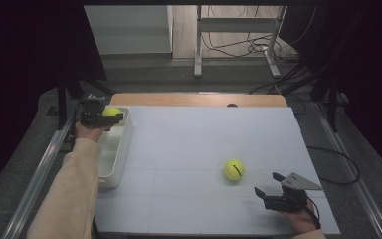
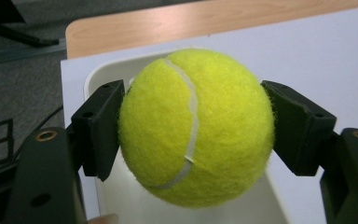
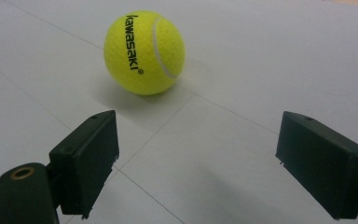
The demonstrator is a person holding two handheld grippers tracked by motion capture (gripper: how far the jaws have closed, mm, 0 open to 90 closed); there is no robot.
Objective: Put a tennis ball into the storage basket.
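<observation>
Left gripper [image 1: 110,117] clamps tennis ball [image 1: 111,111] over bin [image 1: 110,164] (arm outstretched); right gripper [image 1: 273,183] agape.

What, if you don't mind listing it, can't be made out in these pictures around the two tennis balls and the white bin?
- White bin floor: high view, hidden by the sleeve; left gripper view, by the held ball.
- Held ball's print: none faces the left gripper camera.
- Loose ball lettering: high view, too small.
- Right gripper hand: cut off at the bottom edge.
</observation>
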